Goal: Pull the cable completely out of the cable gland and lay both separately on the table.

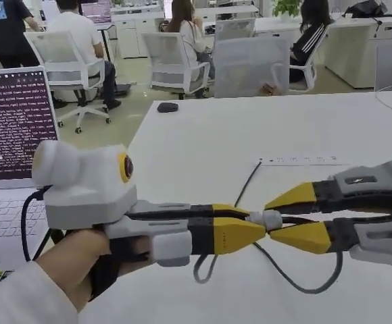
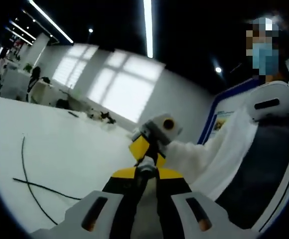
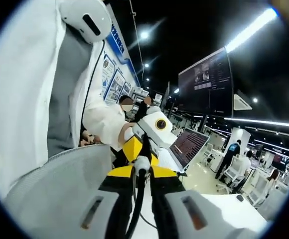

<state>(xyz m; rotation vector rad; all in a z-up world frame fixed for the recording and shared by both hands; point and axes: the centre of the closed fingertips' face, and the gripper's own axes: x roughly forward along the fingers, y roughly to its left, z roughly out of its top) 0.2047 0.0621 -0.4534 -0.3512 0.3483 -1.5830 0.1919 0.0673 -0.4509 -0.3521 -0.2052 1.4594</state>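
Note:
A pale grey cable gland hangs above the white table, pinched between two grippers that meet tip to tip. My left gripper, held by a hand at the lower left, is shut on the gland. My right gripper comes in from the right and is shut on the dark cable right at the gland. The cable runs back between its jaws. In the head view the cable droops in a loop under both grippers and trails away across the table. More of the cable lies on the tabletop.
An open laptop stands at the table's left edge, close to my left hand. A small dark object lies at the far edge. Office chairs and seated people are beyond the table. A person in a white coat is close behind the grippers.

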